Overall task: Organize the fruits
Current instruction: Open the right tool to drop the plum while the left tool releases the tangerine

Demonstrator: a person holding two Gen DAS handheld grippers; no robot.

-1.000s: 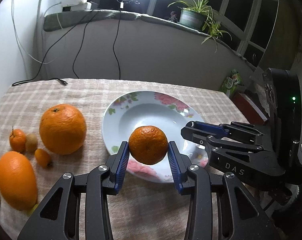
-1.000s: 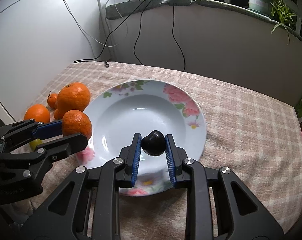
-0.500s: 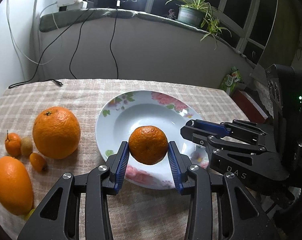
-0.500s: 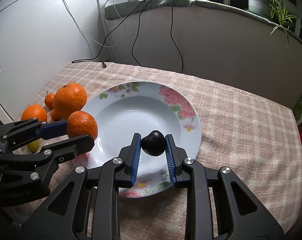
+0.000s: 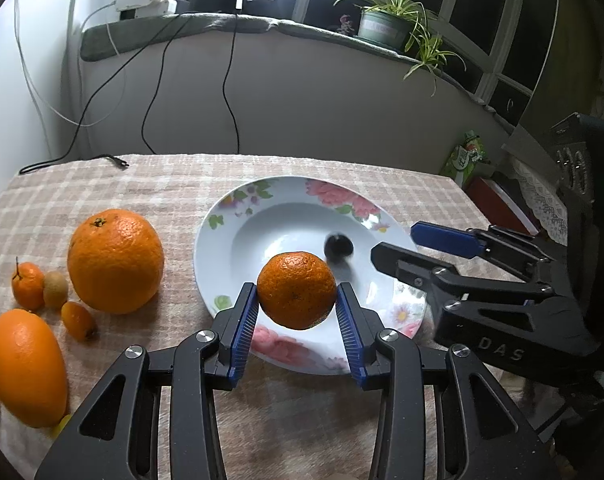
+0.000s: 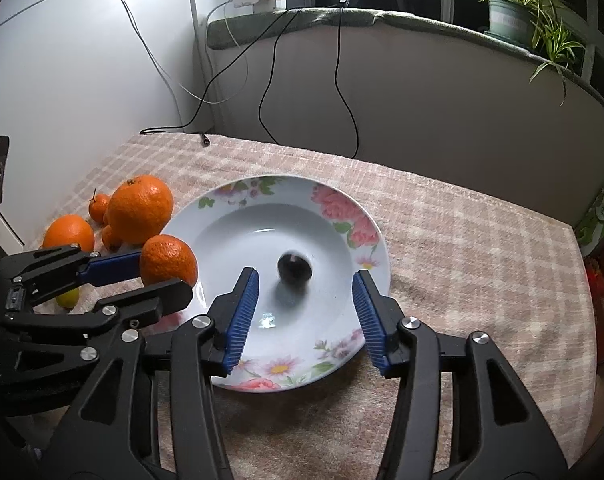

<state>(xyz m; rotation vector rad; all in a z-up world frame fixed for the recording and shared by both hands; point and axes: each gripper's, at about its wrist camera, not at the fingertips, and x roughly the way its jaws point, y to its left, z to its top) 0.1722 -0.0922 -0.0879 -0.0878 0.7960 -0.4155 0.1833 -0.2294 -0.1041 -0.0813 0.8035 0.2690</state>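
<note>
A white flowered plate [image 5: 285, 200] [image 6: 342, 216] lies on the checked tablecloth. My left gripper [image 5: 297, 312] is shut on a mandarin [image 5: 296, 289] and holds it above the plate's near left rim; the mandarin also shows in the right wrist view [image 6: 168, 261]. My right gripper [image 6: 305, 312] is open over the plate's near edge. A small dark fruit [image 6: 293, 267] [image 5: 338, 245], blurred with motion, is in the plate's bowl just ahead of the right fingers.
Left of the plate lie a large orange [image 5: 115, 260], an oval orange [image 5: 25, 366], a small mandarin [image 5: 28, 285], a kiwi-like fruit [image 5: 55, 289] and a kumquat [image 5: 77, 320]. A black cable end [image 5: 117, 161] lies at the table's far edge. The wall stands close behind.
My right gripper has opened and let go of the dark fruit, which has dropped into the plate. My left gripper still holds the mandarin, now nearer the plate.
</note>
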